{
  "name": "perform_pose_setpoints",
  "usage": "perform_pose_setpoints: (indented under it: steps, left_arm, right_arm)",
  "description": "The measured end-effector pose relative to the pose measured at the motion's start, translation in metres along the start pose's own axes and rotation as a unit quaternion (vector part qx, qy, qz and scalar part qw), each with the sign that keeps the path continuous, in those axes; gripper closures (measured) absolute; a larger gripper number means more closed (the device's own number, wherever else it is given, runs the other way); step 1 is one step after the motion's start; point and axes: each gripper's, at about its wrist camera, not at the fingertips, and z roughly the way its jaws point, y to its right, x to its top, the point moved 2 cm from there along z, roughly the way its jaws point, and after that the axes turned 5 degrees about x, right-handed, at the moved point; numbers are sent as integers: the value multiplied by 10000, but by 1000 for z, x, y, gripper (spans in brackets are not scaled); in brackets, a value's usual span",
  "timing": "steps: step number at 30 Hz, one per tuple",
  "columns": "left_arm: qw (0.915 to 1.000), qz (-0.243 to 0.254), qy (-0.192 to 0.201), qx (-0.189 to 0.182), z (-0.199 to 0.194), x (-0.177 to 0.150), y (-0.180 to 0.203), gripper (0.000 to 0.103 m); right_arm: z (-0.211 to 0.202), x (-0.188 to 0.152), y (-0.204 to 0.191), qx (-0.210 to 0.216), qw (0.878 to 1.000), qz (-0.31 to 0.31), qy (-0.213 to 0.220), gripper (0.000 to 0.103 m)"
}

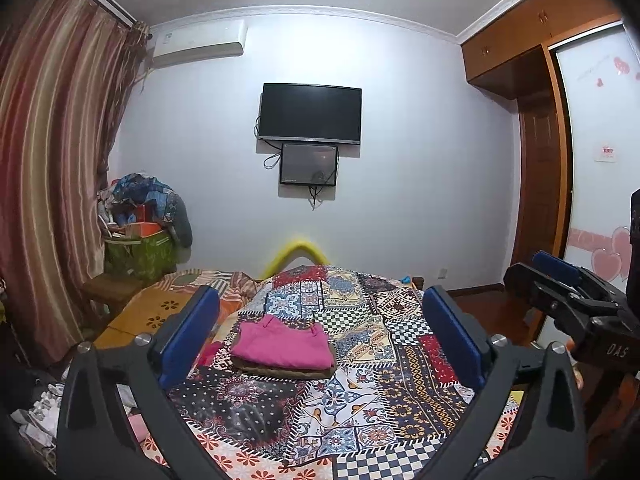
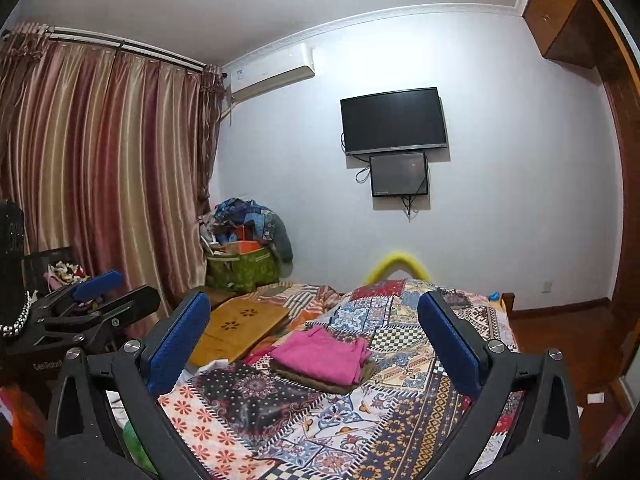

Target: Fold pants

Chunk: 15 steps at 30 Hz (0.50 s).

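Observation:
Folded pink pants [image 1: 282, 345] lie on top of a folded brown garment [image 1: 280, 372] in the middle of a bed with a patchwork cover [image 1: 400, 360]. The same stack shows in the right wrist view, pink pants [image 2: 324, 354] over brown cloth [image 2: 320, 382]. My left gripper [image 1: 320, 336] is open and empty, held above the bed short of the stack. My right gripper [image 2: 316, 344] is open and empty too, raised on the near side of the stack. Each gripper shows at the edge of the other's view, the right one [image 1: 560, 280] and the left one [image 2: 104, 292].
A wooden lap table [image 2: 236, 328] lies on the bed's left side. A green bag with piled clothes [image 1: 140, 240] stands by the striped curtain [image 1: 52, 160]. A TV [image 1: 310, 114] hangs on the far wall. A wardrobe [image 1: 540, 140] stands right. Loose clothes [image 1: 40, 408] lie at the near left.

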Motion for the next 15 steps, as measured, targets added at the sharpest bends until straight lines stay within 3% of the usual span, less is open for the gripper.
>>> perform_pose_setpoints:
  steps: [15]
  left_arm:
    - [9999,43,4,-115,0,-4,1,0]
  right_arm:
    - [-8,-3,-3,-54,10000,-26,-34,0]
